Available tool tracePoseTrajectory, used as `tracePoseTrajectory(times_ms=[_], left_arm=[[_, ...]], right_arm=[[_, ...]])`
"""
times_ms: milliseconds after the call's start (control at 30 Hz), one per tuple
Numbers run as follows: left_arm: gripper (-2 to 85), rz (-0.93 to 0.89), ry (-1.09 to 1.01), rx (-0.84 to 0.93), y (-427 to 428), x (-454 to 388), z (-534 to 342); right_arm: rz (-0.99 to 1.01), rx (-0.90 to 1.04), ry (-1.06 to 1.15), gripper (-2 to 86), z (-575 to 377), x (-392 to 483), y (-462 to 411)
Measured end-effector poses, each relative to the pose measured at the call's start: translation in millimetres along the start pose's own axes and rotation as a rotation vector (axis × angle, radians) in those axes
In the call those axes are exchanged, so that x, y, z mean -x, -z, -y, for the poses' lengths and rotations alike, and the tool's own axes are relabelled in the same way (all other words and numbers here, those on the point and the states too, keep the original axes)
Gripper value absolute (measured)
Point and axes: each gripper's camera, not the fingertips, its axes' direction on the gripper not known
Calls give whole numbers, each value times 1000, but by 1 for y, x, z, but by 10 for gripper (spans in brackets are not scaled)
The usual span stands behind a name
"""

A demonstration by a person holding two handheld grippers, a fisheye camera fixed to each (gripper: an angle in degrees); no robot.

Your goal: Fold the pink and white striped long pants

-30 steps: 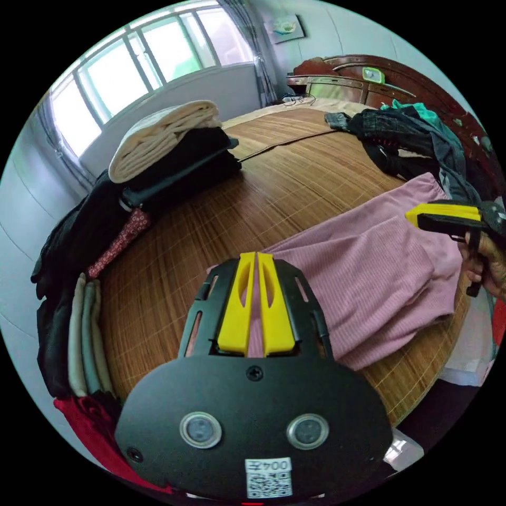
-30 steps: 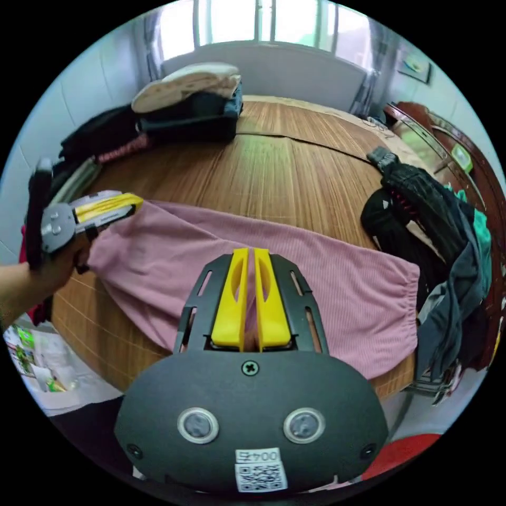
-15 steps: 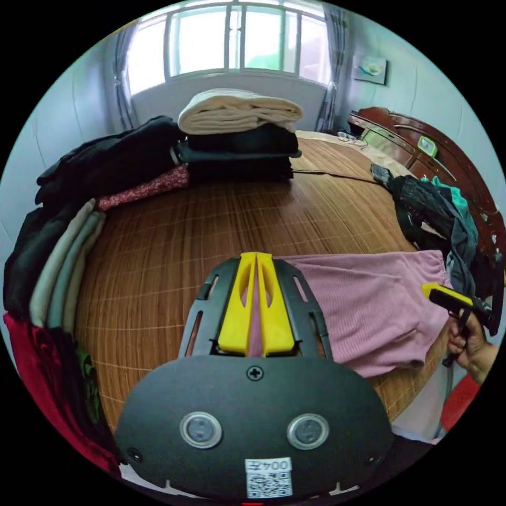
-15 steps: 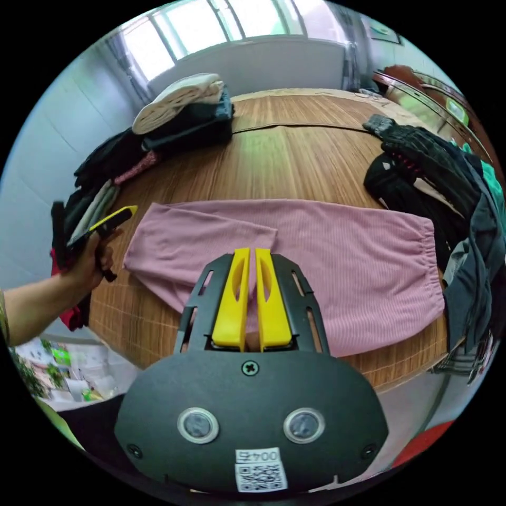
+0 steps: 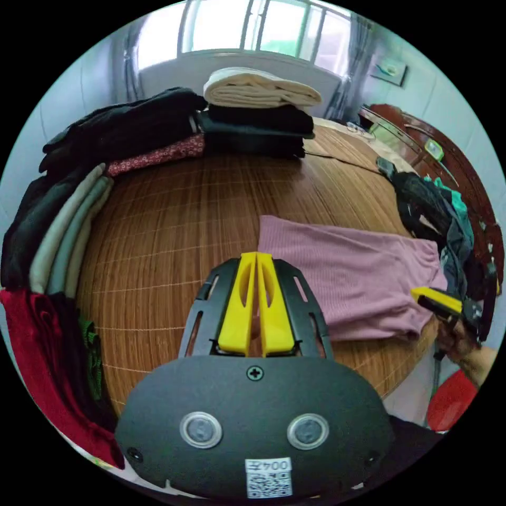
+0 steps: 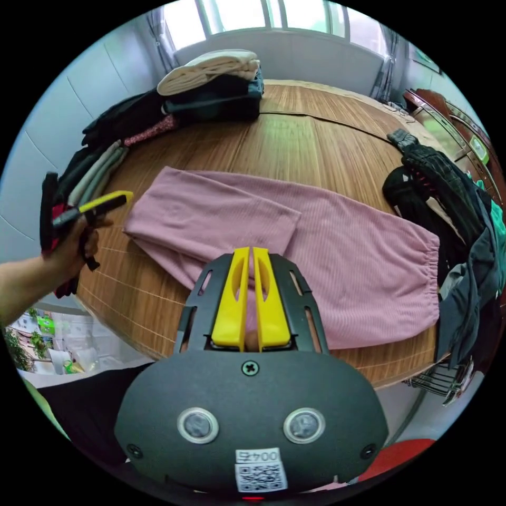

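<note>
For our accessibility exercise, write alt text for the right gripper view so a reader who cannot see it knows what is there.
Pink pants lie partly folded on a bamboo mat, one end doubled over the middle. The right gripper, yellow jaws together, sits over their near edge; a hand holds the left gripper beside the folded end. Folded clothes and dark garments line the mat.

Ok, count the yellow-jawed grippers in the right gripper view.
2: the right gripper at centre, jaws together over the pink pants, and the left gripper in a hand beside the pants' folded end.
</note>
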Motion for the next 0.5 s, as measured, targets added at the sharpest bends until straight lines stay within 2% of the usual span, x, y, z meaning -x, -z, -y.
tracePoseTrajectory(times_ms=[100, 233, 367, 500], left_arm=[[5, 82, -126, -8, 7, -25, -28], [6, 139, -201, -36, 15, -36, -41], [6, 223, -302, -70, 11, -53, -49], [7, 314, -438, -60, -5, -77, -73]], right_arm=[[144, -55, -7, 63, 34, 5, 6], [276, -63, 145, 87, 113, 33, -12], [330, 60, 294, 81, 195, 62, -49], [320, 193, 451, 68, 230, 91, -82]])
